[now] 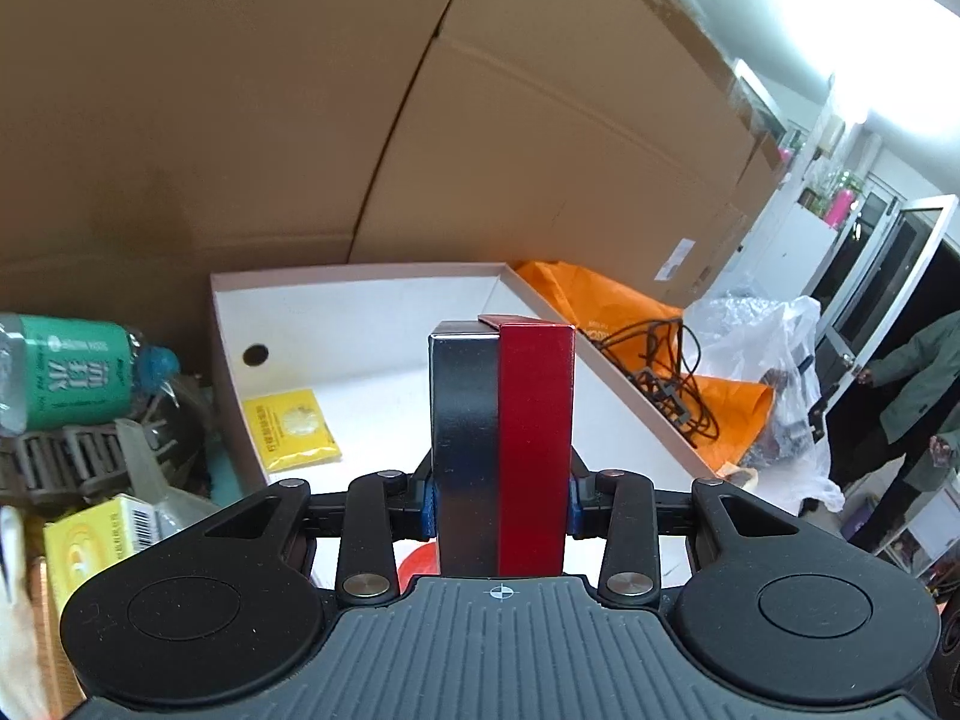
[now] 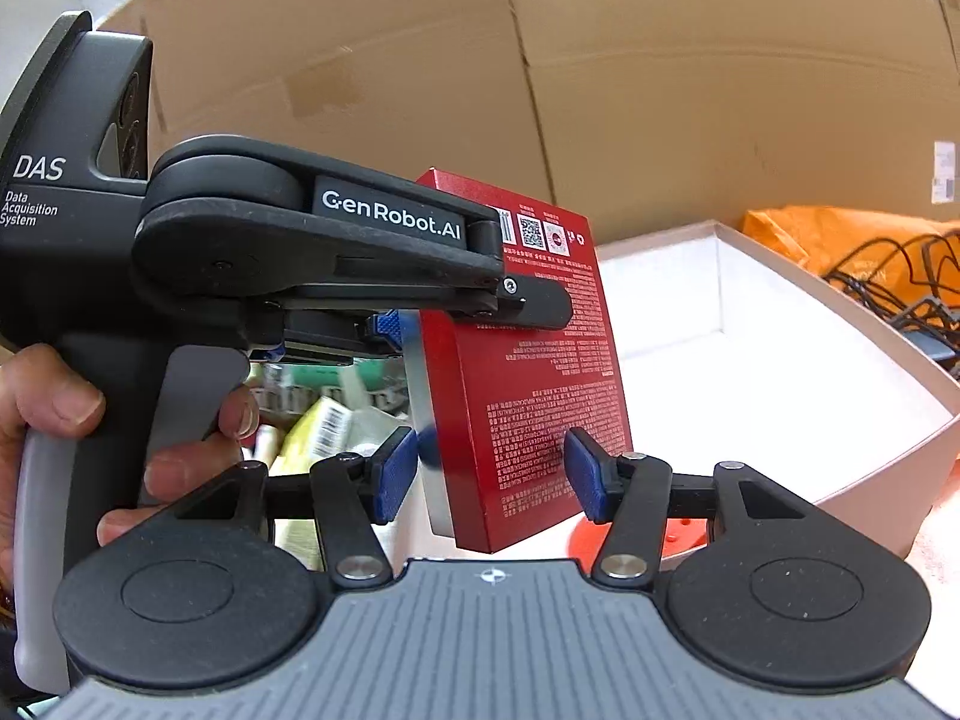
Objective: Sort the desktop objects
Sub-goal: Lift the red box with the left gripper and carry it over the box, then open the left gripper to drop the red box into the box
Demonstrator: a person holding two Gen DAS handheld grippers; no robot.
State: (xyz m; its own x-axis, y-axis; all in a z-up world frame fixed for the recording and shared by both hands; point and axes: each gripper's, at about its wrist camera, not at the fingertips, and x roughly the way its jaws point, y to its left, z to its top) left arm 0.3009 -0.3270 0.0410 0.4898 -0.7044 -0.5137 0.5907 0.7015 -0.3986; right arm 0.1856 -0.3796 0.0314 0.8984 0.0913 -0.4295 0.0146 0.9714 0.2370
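A flat red box with a silver side (image 1: 528, 420) stands on edge between my left gripper's (image 1: 501, 510) blue pads, which are shut on its two broad faces. It hangs over a shallow white open box (image 1: 360, 300) that holds a yellow sachet (image 1: 297, 429). The right wrist view shows the red box (image 2: 540, 372) from its printed back, with one of the left gripper's fingers (image 2: 534, 300) across it. My right gripper (image 2: 491, 477) is open just below it. Its pads stand beside the box's lower edge without pressing it.
A tall cardboard wall (image 1: 240, 120) closes the back. Left of the white box lie a green-labelled bottle (image 1: 78, 372) and a yellow carton (image 1: 90, 546). To its right are an orange bag (image 1: 600, 300), black cables (image 1: 672, 384) and a clear plastic bag (image 1: 774, 360). A person (image 1: 924, 384) stands far right.
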